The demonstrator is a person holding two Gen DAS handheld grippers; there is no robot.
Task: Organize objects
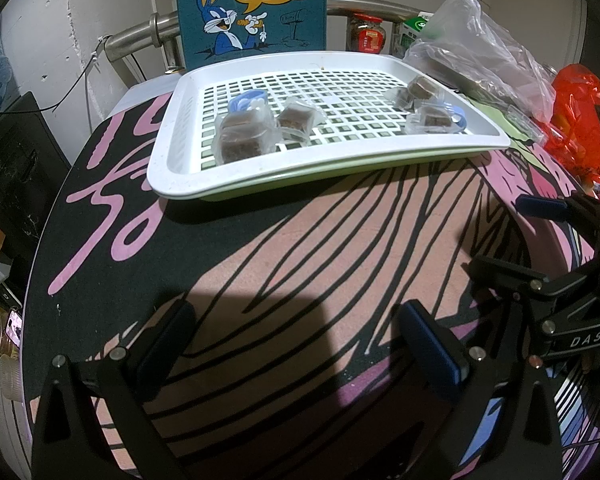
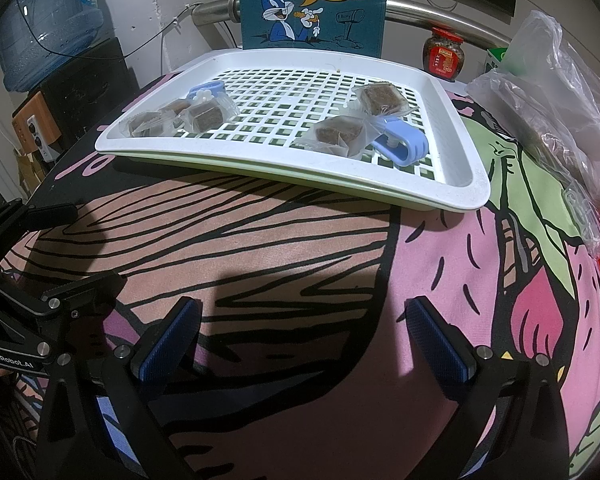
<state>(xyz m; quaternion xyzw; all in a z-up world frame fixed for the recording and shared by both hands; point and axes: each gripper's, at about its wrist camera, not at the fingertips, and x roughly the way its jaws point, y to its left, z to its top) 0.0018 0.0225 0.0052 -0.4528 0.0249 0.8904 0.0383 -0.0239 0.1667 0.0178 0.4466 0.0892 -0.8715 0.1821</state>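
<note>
Left wrist view is showing the wrapped brown snack cubes sitting in two clusters on the white slotted tray (image 1: pixel 260 184): one cluster (image 1: pixel 240 136) lying beside a blue clip (image 1: pixel 246 101) at the tray's left, the other (image 1: pixel 418 100) resting by a second blue clip (image 1: pixel 458 118) at its right. Surrounding the tray, the printed surface (image 1: pixel 300 248) is carrying clear plastic bags (image 1: pixel 488 56) and a red bag (image 1: pixel 580 120) off to the right. Both tools are hovering near the surface's front edge, well apart from the tray; the left gripper (image 1: pixel 296 344) and right gripper (image 2: pixel 300 340) are each spreading their fingers wide, gripping nothing. This arrangement could be fitting either sorting under way or sorting complete, so I am judging no particular next move.
</note>
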